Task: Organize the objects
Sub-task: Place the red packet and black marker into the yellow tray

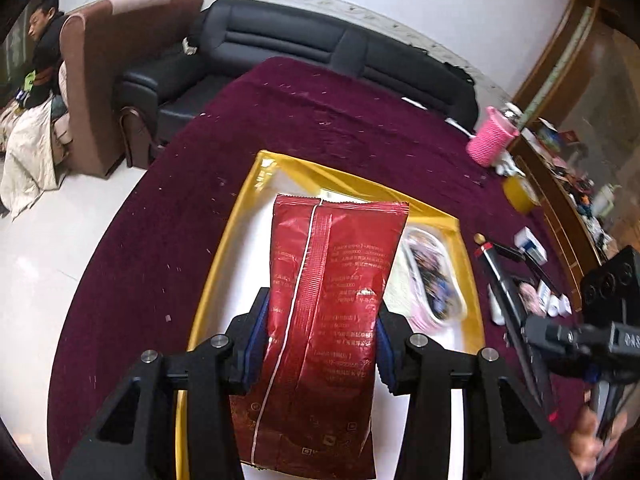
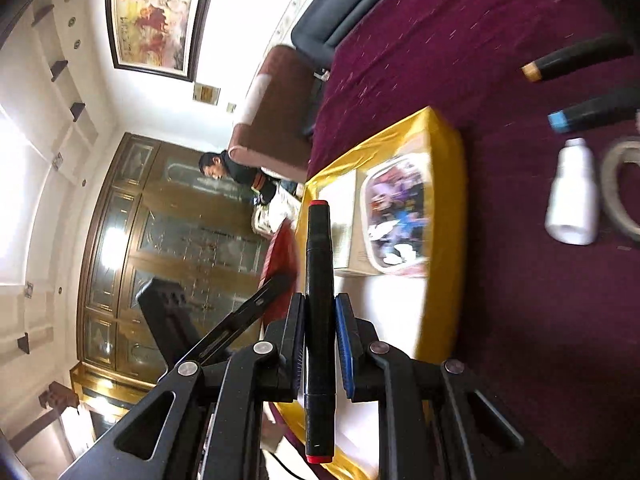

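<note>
The left gripper [image 1: 320,344] is closed on a red snack bag [image 1: 328,320], with its blue pads pressing the two sides of the bag. It points steeply down over a yellow box [image 1: 224,256] that stands on a table with a dark red cloth [image 1: 320,120]. The bag hangs above the white inside of the box. A flat packet with a colourful picture [image 1: 434,276] lies in the box, at the right of the bag.

The right gripper [image 2: 320,344] is closed on a black marker with red ends [image 2: 319,320], which lies along the line of its fingers. This gripper is rolled strongly, so the room looks turned on its side in its view. It is beside the near edge of the yellow box [image 2: 448,216].

Only the right wrist view shows a white bottle [image 2: 572,196], two more black markers [image 2: 576,60] and a ring of tape [image 2: 624,184] on the cloth beyond the box. Only the left wrist view shows a pink cup [image 1: 492,136] at the far right and a black sofa [image 1: 280,48] behind the table. A person [image 1: 44,40] sits at the far left beside a brown armchair [image 1: 120,60].
</note>
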Tool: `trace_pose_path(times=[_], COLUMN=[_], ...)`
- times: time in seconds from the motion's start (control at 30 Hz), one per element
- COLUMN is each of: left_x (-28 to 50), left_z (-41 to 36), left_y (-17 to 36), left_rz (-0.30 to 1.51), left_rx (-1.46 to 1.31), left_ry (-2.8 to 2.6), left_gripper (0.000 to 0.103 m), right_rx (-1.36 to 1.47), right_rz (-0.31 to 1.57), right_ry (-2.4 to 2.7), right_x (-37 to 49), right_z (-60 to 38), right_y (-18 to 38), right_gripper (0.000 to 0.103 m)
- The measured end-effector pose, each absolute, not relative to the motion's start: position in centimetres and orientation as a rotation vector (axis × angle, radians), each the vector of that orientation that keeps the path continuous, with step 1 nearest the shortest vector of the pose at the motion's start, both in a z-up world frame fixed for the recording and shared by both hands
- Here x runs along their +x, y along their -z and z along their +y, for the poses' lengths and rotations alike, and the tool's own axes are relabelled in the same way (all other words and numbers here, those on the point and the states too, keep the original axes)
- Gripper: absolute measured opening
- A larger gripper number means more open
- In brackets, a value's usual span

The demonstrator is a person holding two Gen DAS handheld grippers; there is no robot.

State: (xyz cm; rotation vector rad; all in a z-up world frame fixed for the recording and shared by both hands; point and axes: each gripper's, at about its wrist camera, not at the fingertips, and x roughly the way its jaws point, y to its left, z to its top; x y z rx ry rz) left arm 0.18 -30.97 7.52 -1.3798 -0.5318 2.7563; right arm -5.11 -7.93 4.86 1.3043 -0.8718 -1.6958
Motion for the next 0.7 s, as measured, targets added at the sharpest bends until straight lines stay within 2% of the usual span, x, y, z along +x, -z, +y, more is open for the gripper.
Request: trace_pose_path(times=[0.43,0.6,0.7], left_x=[-1.8,-1.3,-0.6], left_z=[-34.7,-35.7,-36.2], left_y=[-4.8,-4.8,-5.2], left_rz=[-0.741,-0.861,-0.92], left_rx=[-1.411,-1.331,-1.275], left_ry=[-2.715,-2.656,-2.608], left_gripper=[0.047,0.056,0.065], right_rx=[1.434,1.444,1.438], right_rz=[-0.833,-0.801,-0.797], right_ry=[1.662,1.698,1.708], right_x=[-9.6,-10.3,-10.4], right_z=[-16.7,-17.2,-16.8], right_y=[-3.4,-3.3,-3.3], right_gripper=[0.017,0.018,0.017])
